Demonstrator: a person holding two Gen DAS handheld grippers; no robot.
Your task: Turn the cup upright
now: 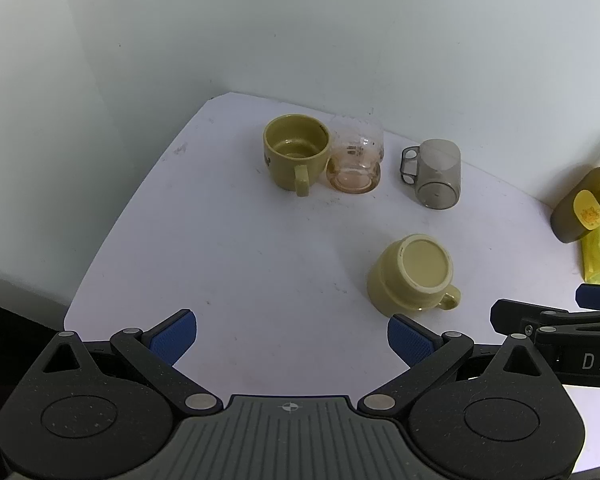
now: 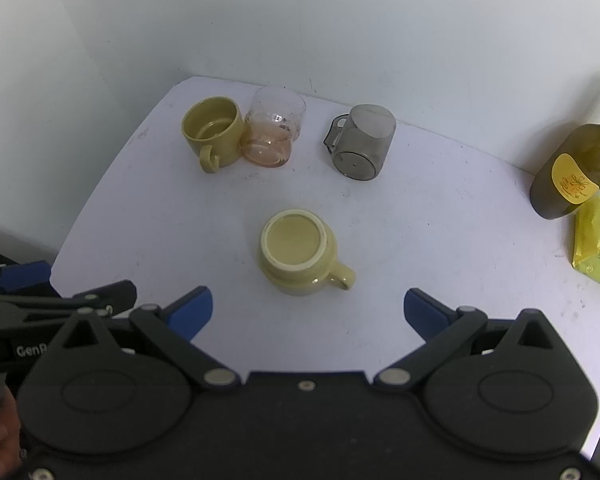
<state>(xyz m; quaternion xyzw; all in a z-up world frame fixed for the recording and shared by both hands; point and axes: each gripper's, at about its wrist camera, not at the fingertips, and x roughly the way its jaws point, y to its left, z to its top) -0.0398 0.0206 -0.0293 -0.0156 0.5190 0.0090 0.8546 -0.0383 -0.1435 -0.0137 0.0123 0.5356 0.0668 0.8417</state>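
Observation:
A pale yellow mug [image 2: 298,256] stands upside down on the white table [image 2: 440,240], base up, handle to the right; it also shows in the left wrist view [image 1: 414,276]. My right gripper [image 2: 308,314] is open and empty, just in front of that mug. My left gripper [image 1: 292,340] is open and empty, to the left of the mug and nearer the table's front edge. A grey see-through mug [image 2: 360,142] also stands upside down at the back; it shows in the left wrist view too [image 1: 436,174].
An olive mug [image 2: 212,130] stands upright at the back left, touching a clear glass [image 2: 274,132]. A dark bottle [image 2: 576,172] and a yellow packet [image 2: 596,248] are at the right edge. White walls close the back.

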